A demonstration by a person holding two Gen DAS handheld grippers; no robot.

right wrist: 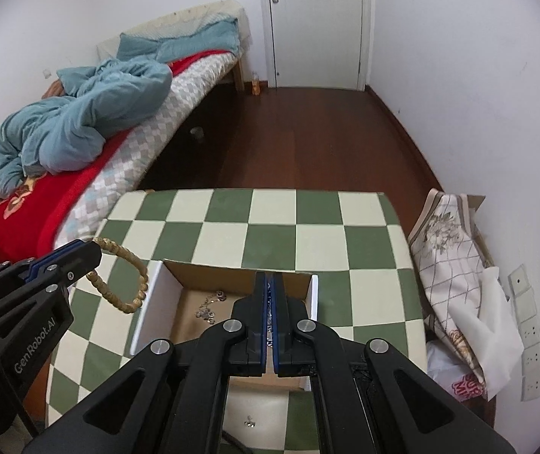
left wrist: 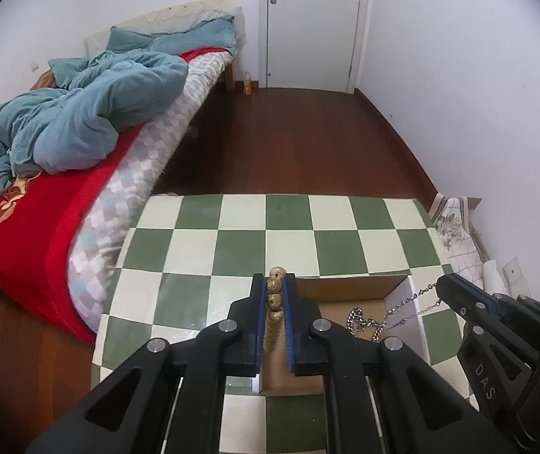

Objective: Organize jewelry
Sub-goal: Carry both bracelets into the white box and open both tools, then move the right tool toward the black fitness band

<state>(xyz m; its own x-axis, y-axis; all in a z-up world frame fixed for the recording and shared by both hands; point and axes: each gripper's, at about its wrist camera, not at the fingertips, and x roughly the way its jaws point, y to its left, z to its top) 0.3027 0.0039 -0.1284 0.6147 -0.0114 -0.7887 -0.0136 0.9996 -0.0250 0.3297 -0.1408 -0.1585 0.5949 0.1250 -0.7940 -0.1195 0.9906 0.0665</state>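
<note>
My left gripper (left wrist: 274, 279) is shut on a bracelet of brown wooden beads (left wrist: 273, 314), which stands up between its blue pads over the left edge of an open cardboard box (left wrist: 345, 288). In the right wrist view the bracelet (right wrist: 128, 283) hangs as a loop from the left gripper (right wrist: 94, 251), left of the box (right wrist: 152, 299). My right gripper (right wrist: 270, 276) is shut on a thin silver chain (right wrist: 269, 327) above the box. From the right gripper (left wrist: 442, 288) that chain (left wrist: 410, 302) runs down to a silver heap (left wrist: 364, 323) on the box floor.
The box sits on a table with a green and cream checked top (left wrist: 232, 249). A small metal piece (right wrist: 249, 422) lies on the table near me. A bed (left wrist: 43, 227) stands close on the left, and a floral cloth bundle (right wrist: 447, 249) leans by the right wall. Wooden floor (left wrist: 289, 140) lies beyond.
</note>
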